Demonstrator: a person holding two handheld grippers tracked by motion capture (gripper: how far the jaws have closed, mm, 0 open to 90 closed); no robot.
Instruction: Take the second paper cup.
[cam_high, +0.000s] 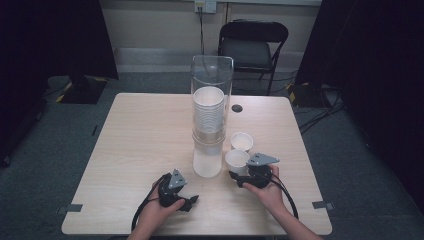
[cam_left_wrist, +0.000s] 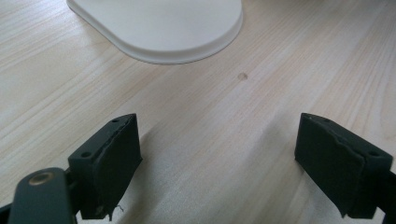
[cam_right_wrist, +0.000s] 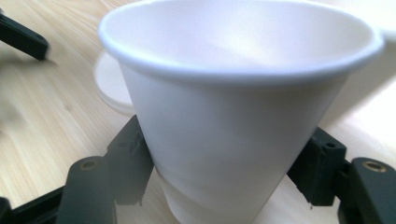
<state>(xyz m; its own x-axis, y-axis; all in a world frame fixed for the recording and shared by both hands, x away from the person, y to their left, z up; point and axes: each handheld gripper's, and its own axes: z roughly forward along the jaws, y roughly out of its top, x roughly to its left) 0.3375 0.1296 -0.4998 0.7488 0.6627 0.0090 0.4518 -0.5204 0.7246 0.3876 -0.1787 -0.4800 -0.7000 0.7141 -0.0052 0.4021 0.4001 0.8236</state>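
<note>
A tall clear tube (cam_high: 212, 75) stands at the table's middle with a stack of white paper cups (cam_high: 208, 112) inside it. Two loose white cups sit to its right. My right gripper (cam_high: 240, 175) is shut on the nearer cup (cam_high: 236, 160), and in the right gripper view both jaws press the upright cup (cam_right_wrist: 233, 121) low on its sides. The farther cup (cam_high: 242, 141) stands free. My left gripper (cam_high: 191, 201) rests near the front edge, and in the left gripper view it (cam_left_wrist: 217, 140) is open over bare wood, facing the tube's white base (cam_left_wrist: 163, 28).
The light wooden table (cam_high: 140, 145) has a small dark round hole (cam_high: 237, 108) behind the tube. A black folding chair (cam_high: 252, 42) stands beyond the far edge. Cables lie on the floor at the right. Bare table stretches left of the tube.
</note>
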